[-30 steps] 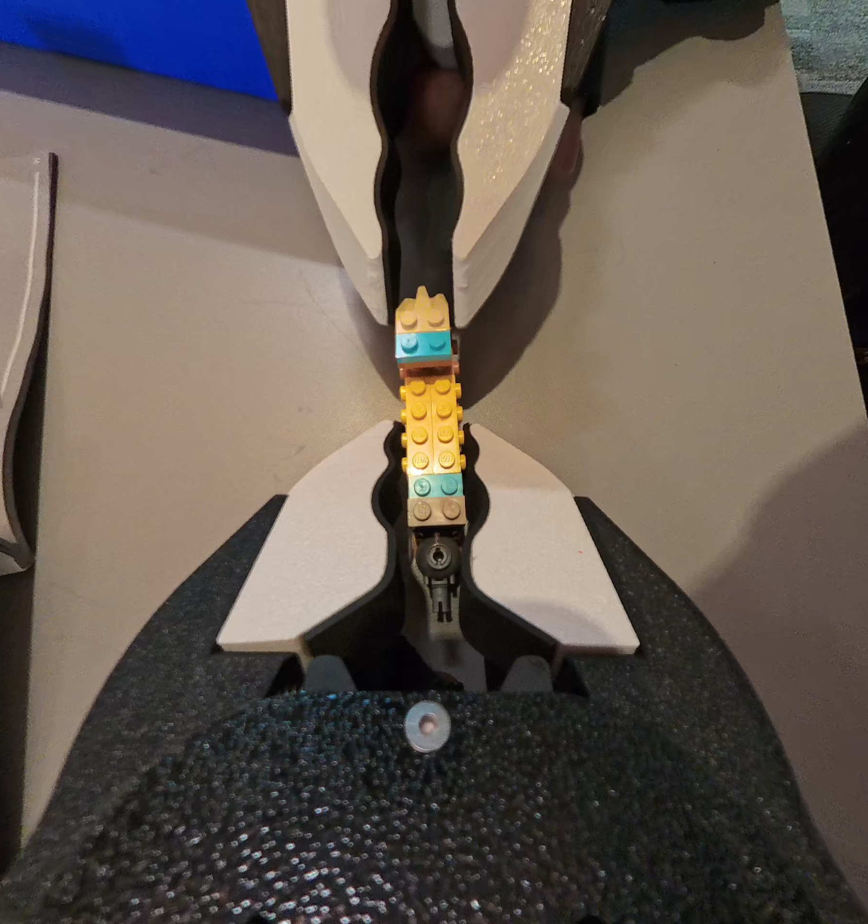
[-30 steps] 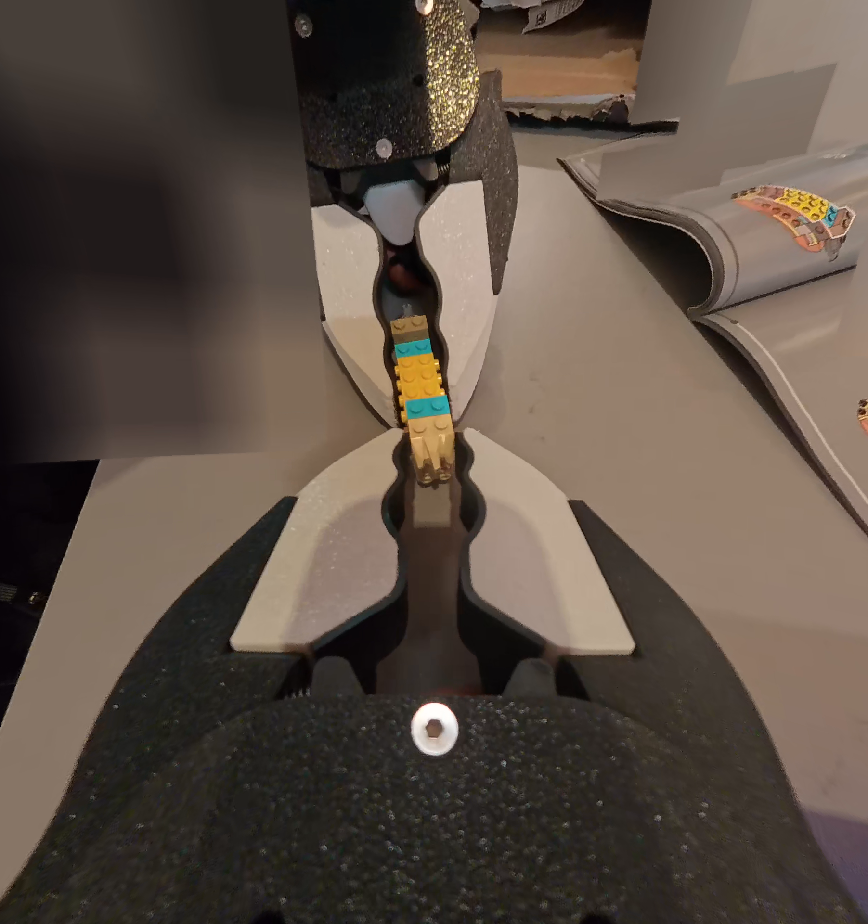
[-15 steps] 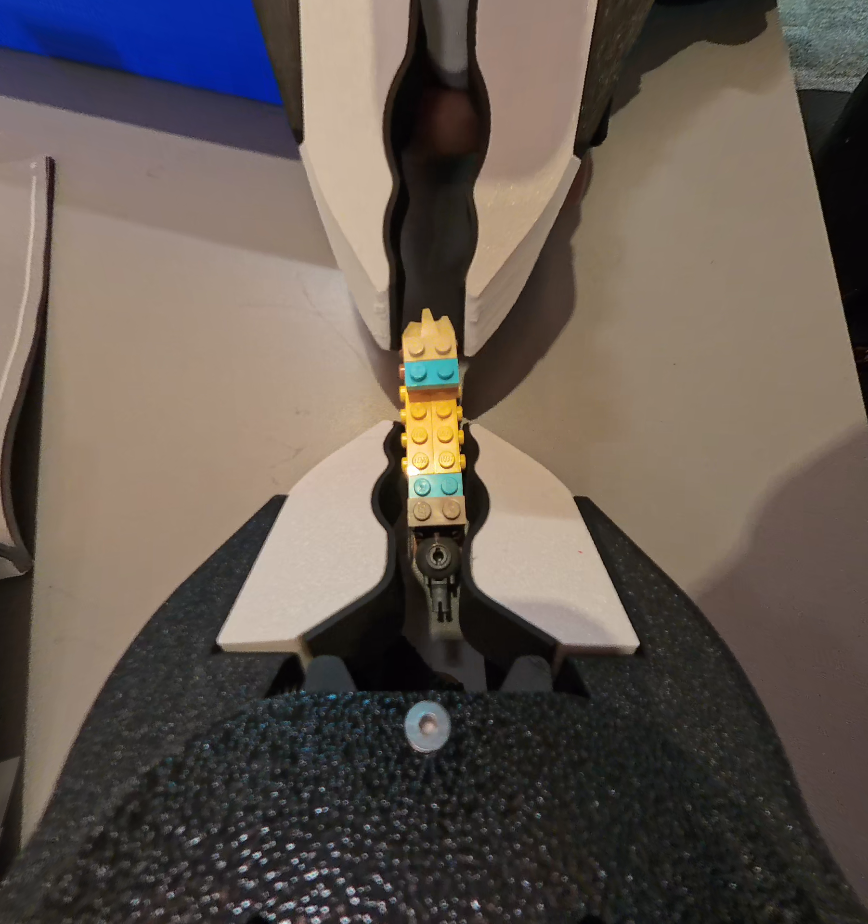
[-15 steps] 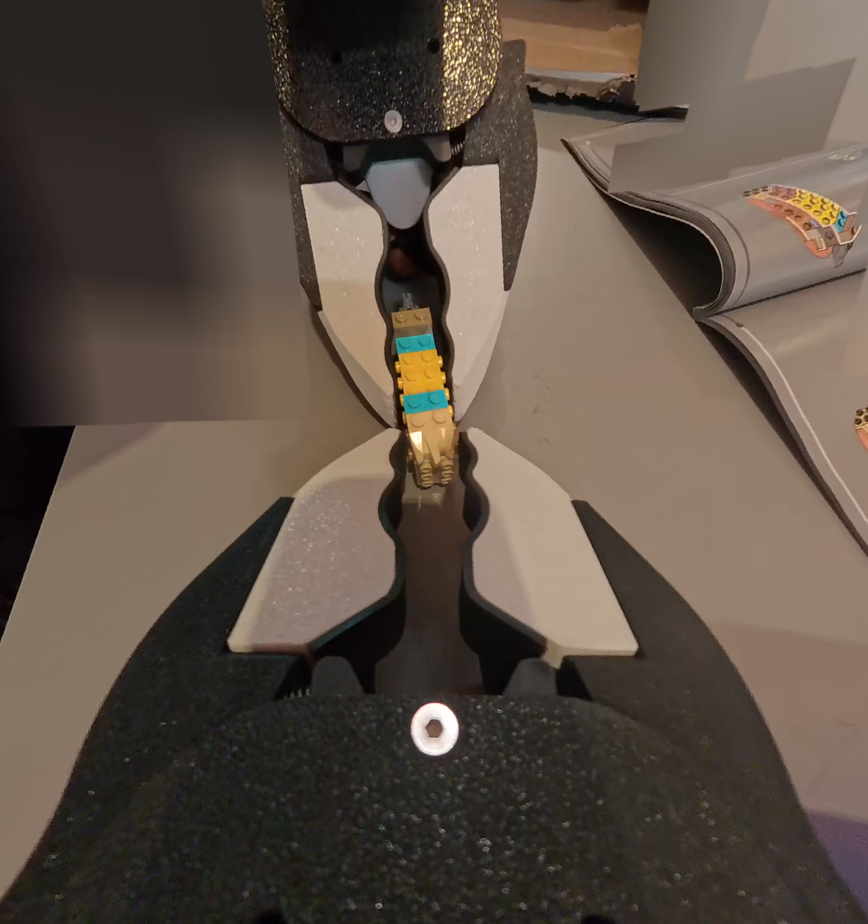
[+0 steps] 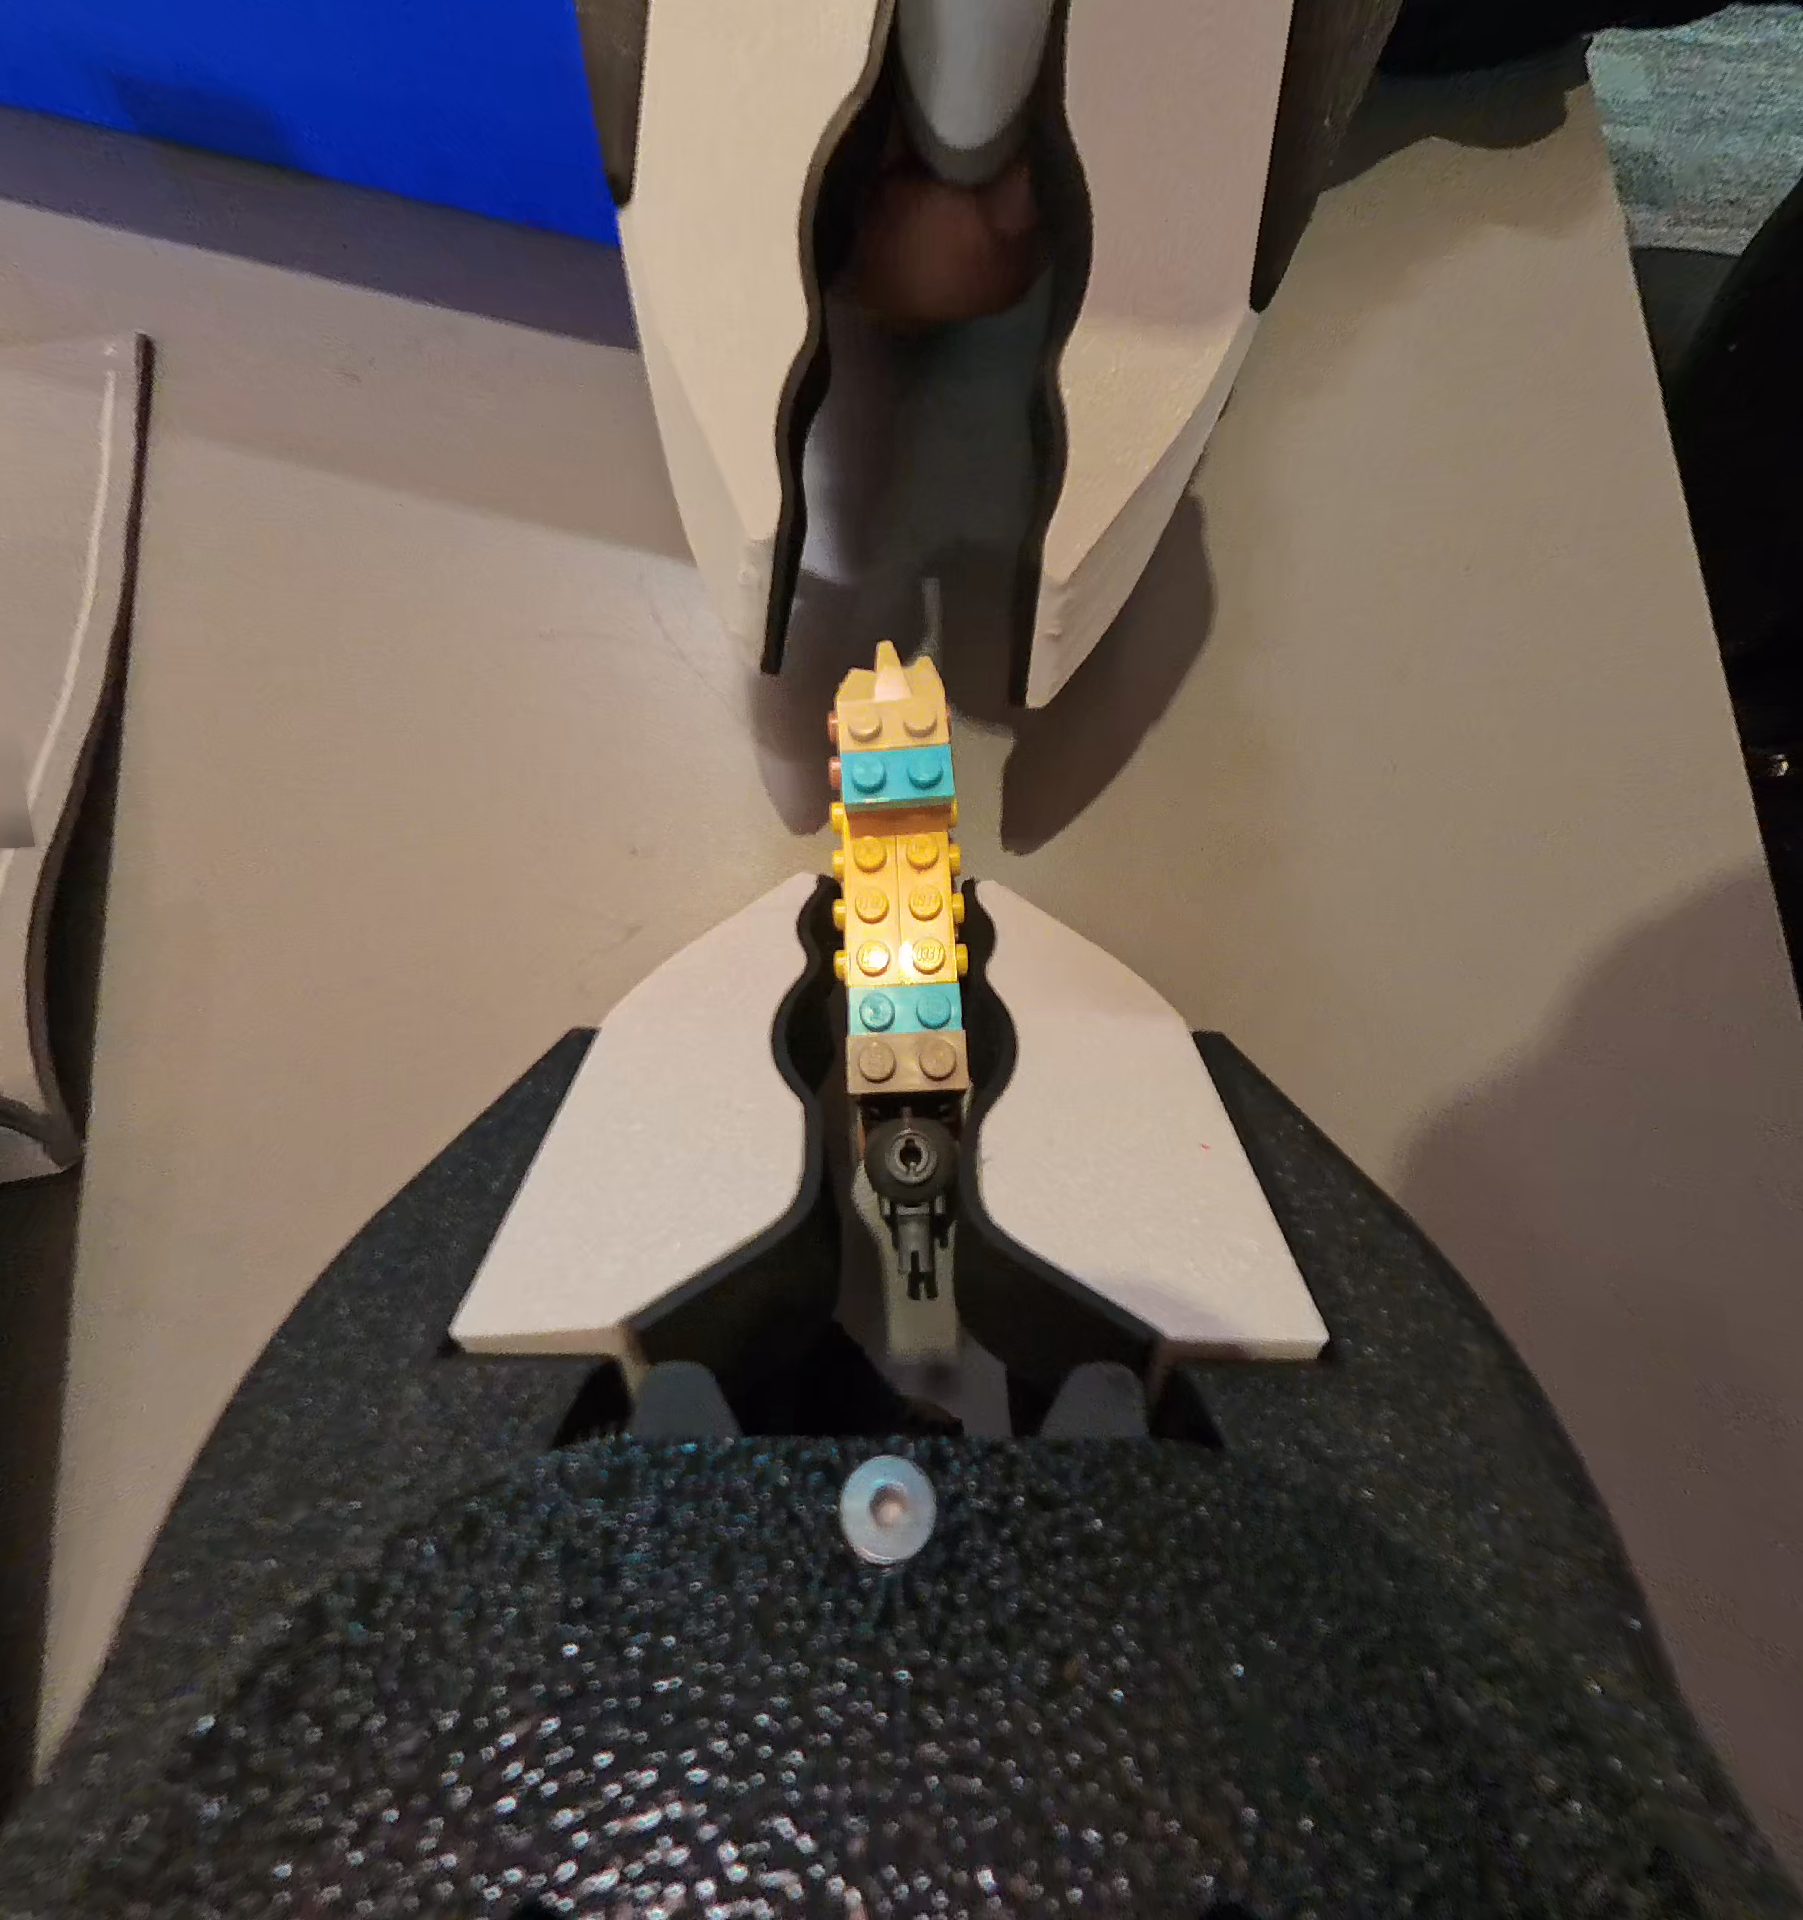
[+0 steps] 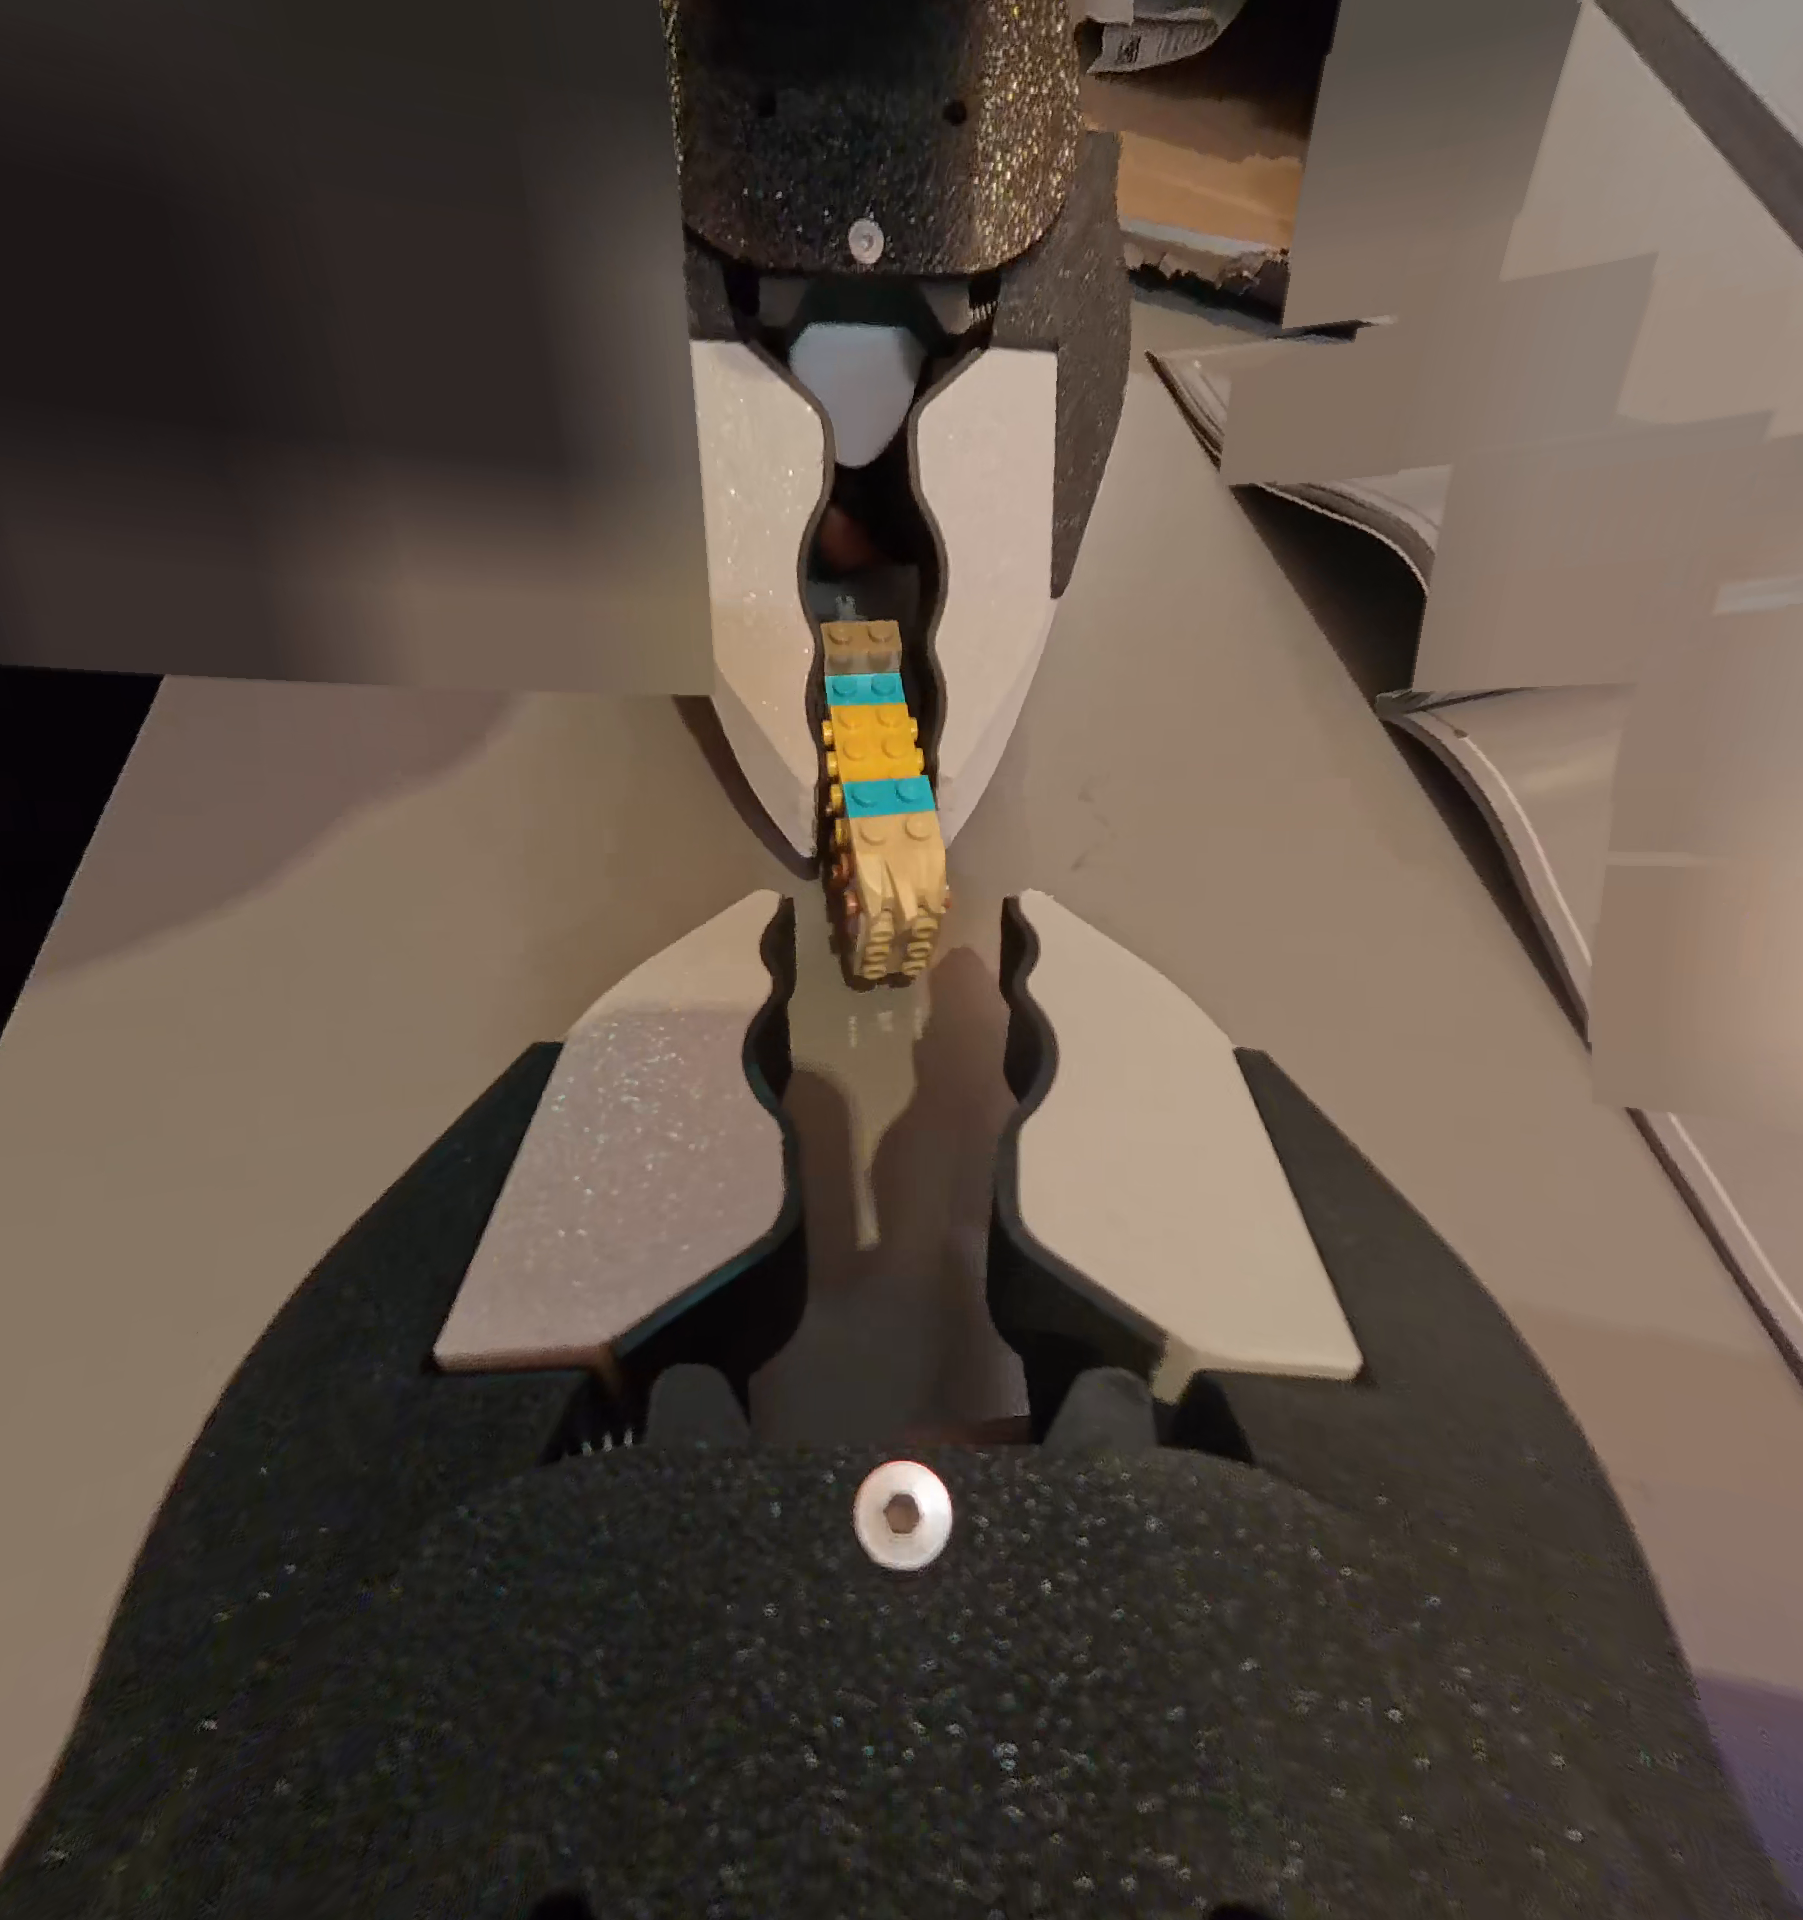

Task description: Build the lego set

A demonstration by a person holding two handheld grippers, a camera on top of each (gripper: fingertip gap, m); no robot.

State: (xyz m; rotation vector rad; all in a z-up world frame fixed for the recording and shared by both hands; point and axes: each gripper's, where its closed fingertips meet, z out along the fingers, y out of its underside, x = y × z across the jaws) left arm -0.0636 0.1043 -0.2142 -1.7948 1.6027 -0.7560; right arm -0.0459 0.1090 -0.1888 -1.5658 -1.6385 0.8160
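Note:
A narrow lego assembly (image 5: 902, 904) of yellow, teal and tan bricks, with a black pin piece at its near end, sticks forward out of my left gripper (image 5: 897, 894), which is shut on it above the table. My right gripper (image 6: 897, 914) is open, and its fingers stand on either side of the assembly's tan clawed end (image 6: 892, 904) without gripping it. In the left wrist view the right gripper (image 5: 897, 665) faces mine with its jaws apart, just beyond the tan tip. In the right wrist view the left gripper (image 6: 881, 862) holds the strip (image 6: 876, 748).
The beige table (image 5: 357, 727) lies below both grippers. An open instruction booklet lies at the left in the left wrist view (image 5: 35, 623) and at the right in the right wrist view (image 6: 1790, 1247). A blue object (image 5: 253, 94) stands at the far edge.
My right gripper was shut on the tan end of the assembly; it has opened and let go. The left gripper keeps its hold, and the two grippers have drawn slightly apart.

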